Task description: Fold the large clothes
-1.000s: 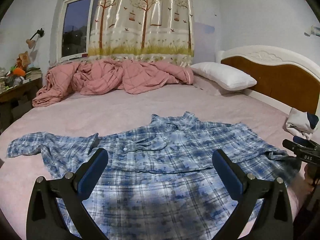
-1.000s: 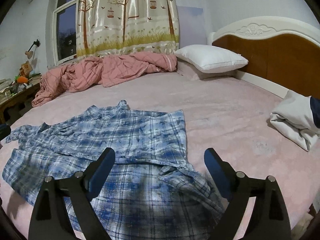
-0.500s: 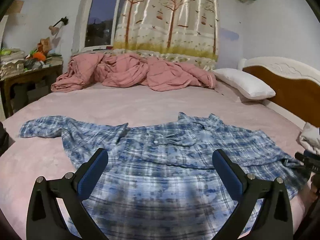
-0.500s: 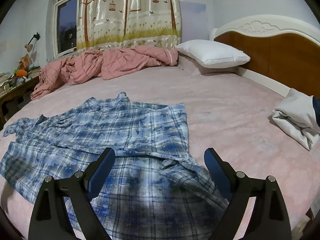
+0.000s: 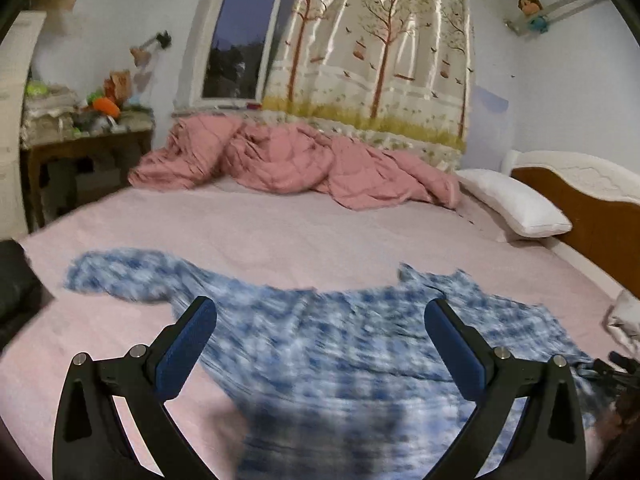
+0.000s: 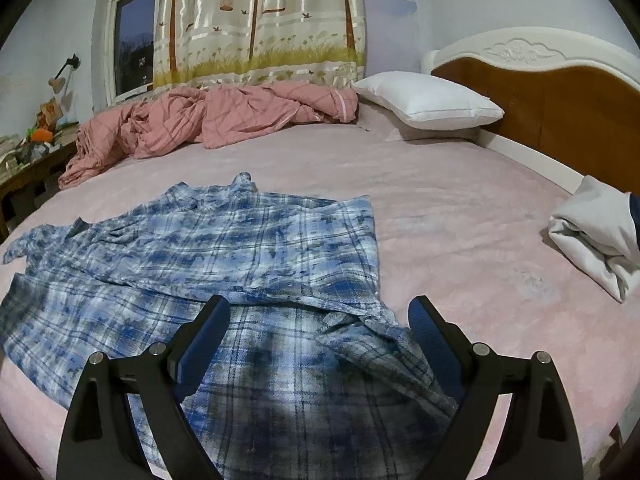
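Note:
A blue and white plaid shirt (image 6: 224, 264) lies spread on the pink bed sheet (image 6: 460, 216), collar toward the far side. Its right part is folded in over the body. In the left wrist view the plaid shirt (image 5: 352, 344) looks blurred, and one sleeve (image 5: 120, 276) reaches out to the left. My left gripper (image 5: 320, 320) hangs open above the shirt's near left part, with nothing between its blue pads. My right gripper (image 6: 318, 320) stands open over the shirt's near right part, pads apart and holding nothing.
A crumpled pink quilt (image 5: 288, 164) lies along the far side under the window. A white pillow (image 6: 428, 100) rests by the wooden headboard (image 6: 560, 92). A folded white garment (image 6: 592, 236) sits at the right on the bed. A cluttered side table (image 5: 80, 136) stands at the left.
My left gripper has swung to the left, so the shirt sits further right in its view and is now blurred. The right gripper has kept still. The shirt lies as before.

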`<action>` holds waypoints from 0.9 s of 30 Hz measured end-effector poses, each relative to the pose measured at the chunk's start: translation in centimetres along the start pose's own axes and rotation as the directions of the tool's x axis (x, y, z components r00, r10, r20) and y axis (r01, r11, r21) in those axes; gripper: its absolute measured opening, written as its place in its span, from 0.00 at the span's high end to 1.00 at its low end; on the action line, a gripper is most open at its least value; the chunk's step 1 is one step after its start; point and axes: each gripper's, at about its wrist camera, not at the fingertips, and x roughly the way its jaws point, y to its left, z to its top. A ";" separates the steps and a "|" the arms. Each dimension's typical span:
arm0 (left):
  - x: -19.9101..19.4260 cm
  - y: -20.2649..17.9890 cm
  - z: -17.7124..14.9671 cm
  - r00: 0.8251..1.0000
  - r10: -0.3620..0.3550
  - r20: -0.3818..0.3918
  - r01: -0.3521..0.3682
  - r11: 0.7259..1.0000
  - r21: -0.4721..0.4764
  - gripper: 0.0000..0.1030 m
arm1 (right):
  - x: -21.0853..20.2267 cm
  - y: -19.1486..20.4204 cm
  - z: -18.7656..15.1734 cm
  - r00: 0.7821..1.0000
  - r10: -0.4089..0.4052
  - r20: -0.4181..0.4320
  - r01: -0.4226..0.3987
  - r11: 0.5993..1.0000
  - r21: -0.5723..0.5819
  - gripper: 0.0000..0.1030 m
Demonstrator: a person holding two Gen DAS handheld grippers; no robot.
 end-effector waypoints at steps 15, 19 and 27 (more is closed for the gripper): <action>3.1 8.1 0.1 0.995 0.093 -0.037 -0.095 0.992 -0.081 0.00 | 1.6 -0.1 -0.7 0.994 0.078 -0.077 -0.075 0.997 0.031 0.11; 5.7 12.5 0.1 0.988 0.111 -0.109 -0.131 0.972 -0.195 0.00 | 2.1 0.6 -0.9 0.990 0.097 -0.101 -0.096 0.995 0.014 0.11; 11.8 21.4 -1.7 0.959 0.105 -0.262 -0.217 0.869 -0.445 0.17 | 1.9 2.1 -1.4 0.990 0.098 -0.099 -0.104 0.993 -0.060 0.11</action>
